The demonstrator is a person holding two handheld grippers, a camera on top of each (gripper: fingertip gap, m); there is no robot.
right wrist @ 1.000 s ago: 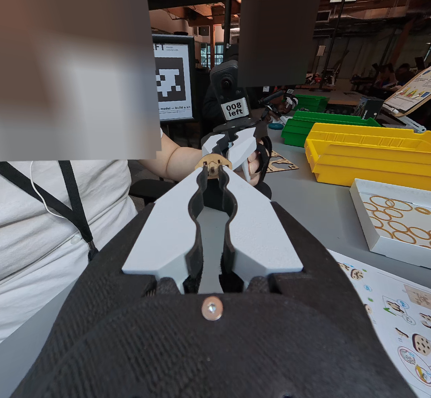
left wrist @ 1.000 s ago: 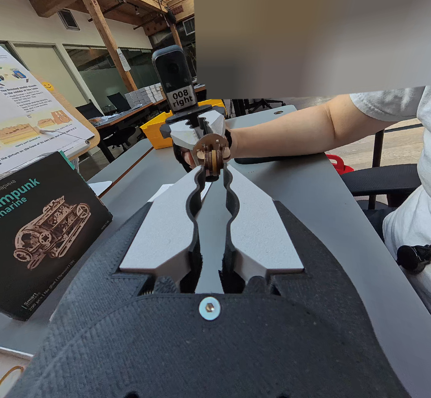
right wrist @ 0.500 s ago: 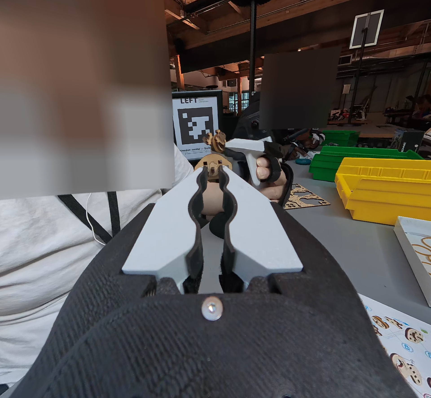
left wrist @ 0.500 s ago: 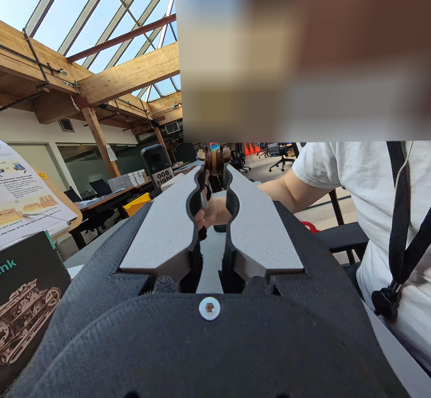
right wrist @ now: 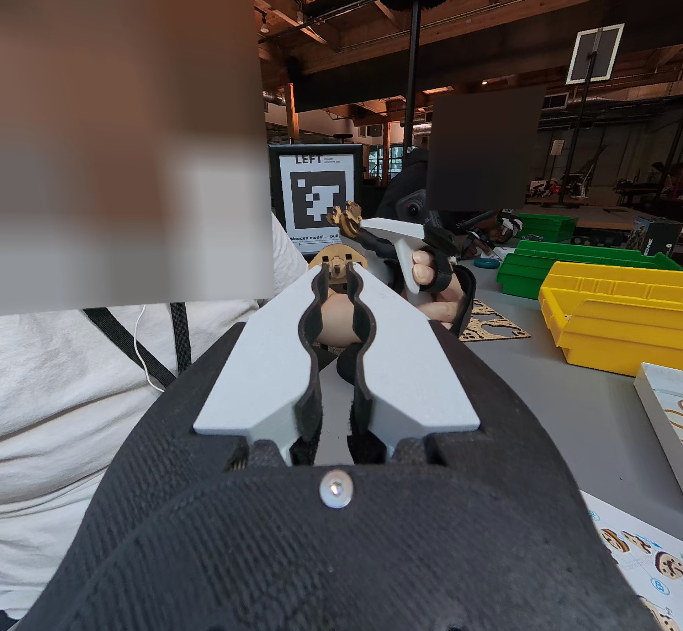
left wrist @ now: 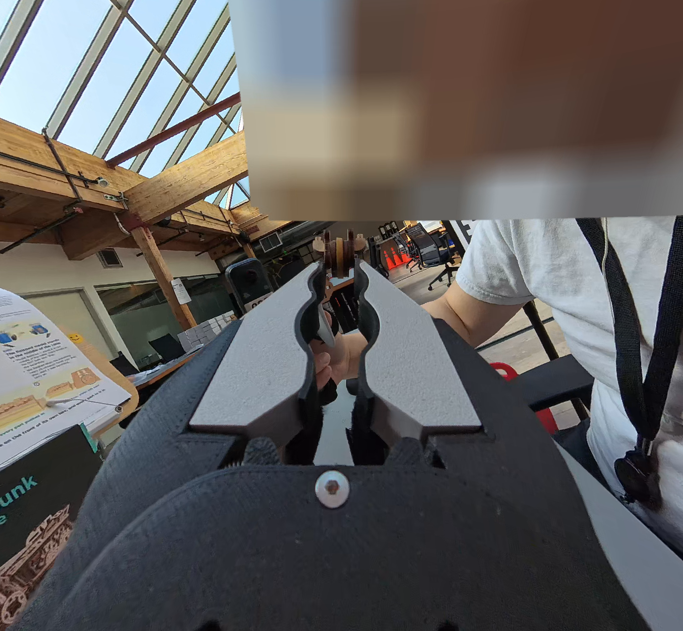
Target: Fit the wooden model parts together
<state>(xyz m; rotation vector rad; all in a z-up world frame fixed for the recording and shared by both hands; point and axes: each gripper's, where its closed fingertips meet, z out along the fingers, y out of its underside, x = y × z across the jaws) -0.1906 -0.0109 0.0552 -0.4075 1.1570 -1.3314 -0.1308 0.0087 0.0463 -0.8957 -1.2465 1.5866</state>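
The grey tabletop carries stacked yellow plastic bins, green plastic bins behind them, and a flat laser-cut plywood sheet. Above it, the left gripper has its jaws closed on a small layered wooden wheel assembly, raised high. The right gripper pinches a rounded tan wooden plate at its jaw tips, just below.
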